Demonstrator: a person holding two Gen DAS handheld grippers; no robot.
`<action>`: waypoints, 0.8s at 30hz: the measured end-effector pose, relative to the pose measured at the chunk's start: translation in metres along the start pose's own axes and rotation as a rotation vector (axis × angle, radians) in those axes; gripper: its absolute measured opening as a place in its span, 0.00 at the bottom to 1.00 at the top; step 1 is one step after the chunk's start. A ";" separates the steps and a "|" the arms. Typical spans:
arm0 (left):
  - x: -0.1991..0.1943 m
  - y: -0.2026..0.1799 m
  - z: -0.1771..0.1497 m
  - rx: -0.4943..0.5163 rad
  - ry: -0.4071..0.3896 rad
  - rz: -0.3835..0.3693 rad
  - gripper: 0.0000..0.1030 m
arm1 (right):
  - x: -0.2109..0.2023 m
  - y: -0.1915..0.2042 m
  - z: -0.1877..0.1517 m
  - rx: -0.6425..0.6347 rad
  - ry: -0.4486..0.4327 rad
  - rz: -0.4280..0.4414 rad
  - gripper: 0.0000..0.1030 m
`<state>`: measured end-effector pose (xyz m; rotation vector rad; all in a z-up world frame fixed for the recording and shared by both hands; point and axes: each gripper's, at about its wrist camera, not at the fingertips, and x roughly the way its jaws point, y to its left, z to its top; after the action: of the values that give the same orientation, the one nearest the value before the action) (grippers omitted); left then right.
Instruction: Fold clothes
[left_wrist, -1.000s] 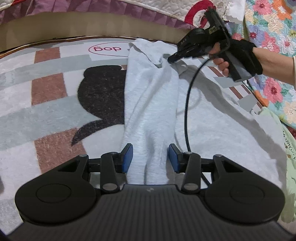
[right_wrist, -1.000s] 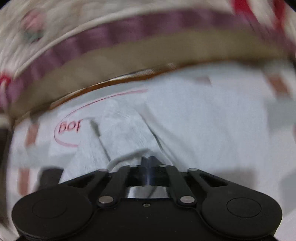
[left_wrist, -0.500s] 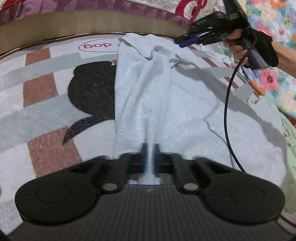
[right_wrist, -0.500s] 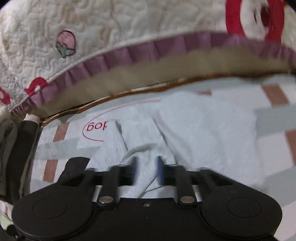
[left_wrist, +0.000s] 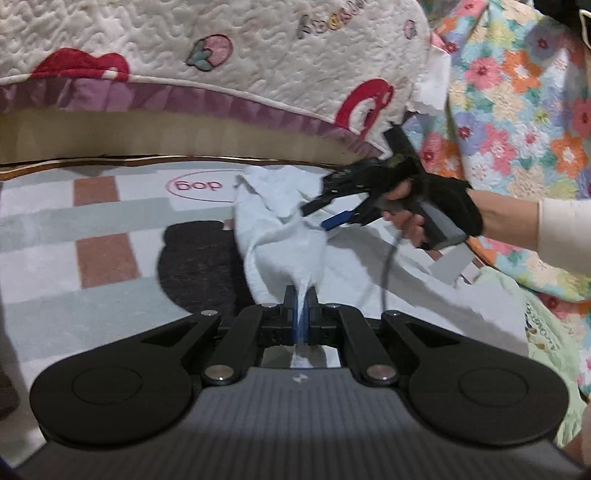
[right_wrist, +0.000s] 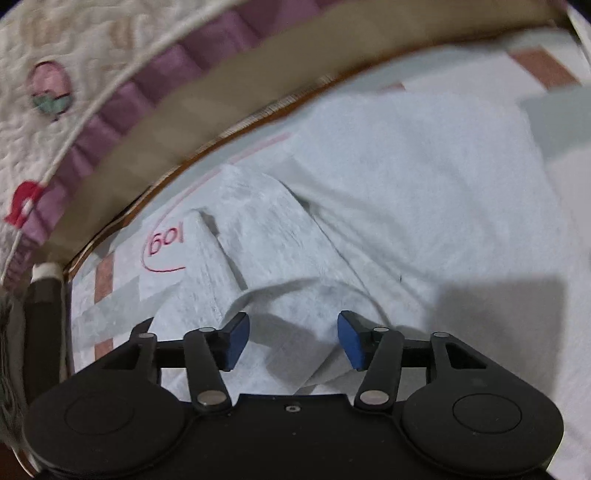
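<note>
A pale blue-grey garment lies on the patterned rug, its near edge lifted into a ridge. My left gripper is shut on that lifted edge, cloth pinched between the blue pads. In the left wrist view my right gripper, held by a gloved hand, hovers open just over the garment's far end. From the right wrist view the same garment spreads out, and the right gripper stands open with a rumpled fold under its blue fingertips, not clamped.
A rug with brown and grey stripes and a black dog shape lies under the garment. A quilted bed edge runs along the far side. Floral fabric and a light green cloth sit to the right.
My left gripper went from open to shut on the garment's near edge and raised it. My right gripper let go of the far end, opened, and dropped back down over the cloth.
</note>
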<state>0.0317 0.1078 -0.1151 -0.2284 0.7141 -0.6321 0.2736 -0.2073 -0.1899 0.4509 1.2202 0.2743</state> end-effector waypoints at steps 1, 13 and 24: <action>0.001 -0.001 -0.001 0.003 0.002 -0.002 0.02 | 0.001 0.004 -0.001 0.004 -0.009 -0.012 0.62; 0.007 0.003 -0.006 -0.007 0.030 0.007 0.02 | 0.010 0.051 0.002 -0.320 -0.137 -0.264 0.02; 0.013 0.011 -0.010 -0.031 0.060 -0.001 0.02 | -0.172 0.028 -0.034 -0.187 -0.472 0.312 0.02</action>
<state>0.0378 0.1091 -0.1340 -0.2393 0.7823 -0.6307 0.1866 -0.2516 -0.0416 0.5083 0.6544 0.5126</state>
